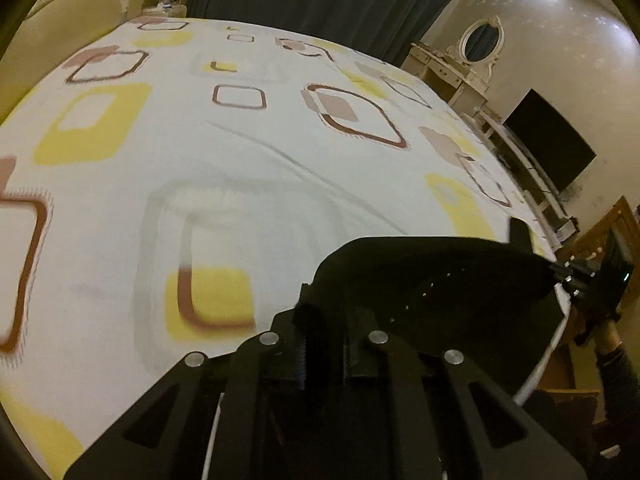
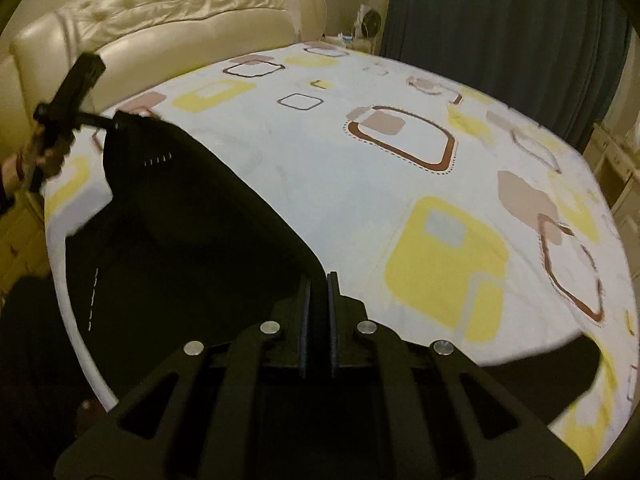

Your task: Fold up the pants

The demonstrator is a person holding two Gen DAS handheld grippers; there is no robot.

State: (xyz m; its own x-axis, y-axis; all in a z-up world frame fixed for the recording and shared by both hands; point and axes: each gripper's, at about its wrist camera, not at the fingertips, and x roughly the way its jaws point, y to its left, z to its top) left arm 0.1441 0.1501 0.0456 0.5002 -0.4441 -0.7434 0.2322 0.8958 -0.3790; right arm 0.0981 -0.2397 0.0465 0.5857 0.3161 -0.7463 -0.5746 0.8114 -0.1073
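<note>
Black pants (image 1: 432,280) hang stretched between my two grippers above the near edge of the bed. My left gripper (image 1: 320,312) is shut on one corner of the pants' edge. My right gripper (image 2: 319,284) is shut on the other corner of the pants (image 2: 192,232). In the left wrist view the right gripper (image 1: 560,270) shows at the far right, pinching the cloth. In the right wrist view the left gripper (image 2: 110,122) shows at the upper left, pinching the cloth. The rest of the pants hangs down below the grippers, out of sight.
The bed (image 1: 240,152) has a white sheet with yellow and brown squares. A cream tufted headboard (image 2: 180,12) stands at its left. Dark curtains (image 2: 500,32) hang behind. A white dressing table with oval mirror (image 1: 476,48) and a dark screen (image 1: 548,140) stand at the right.
</note>
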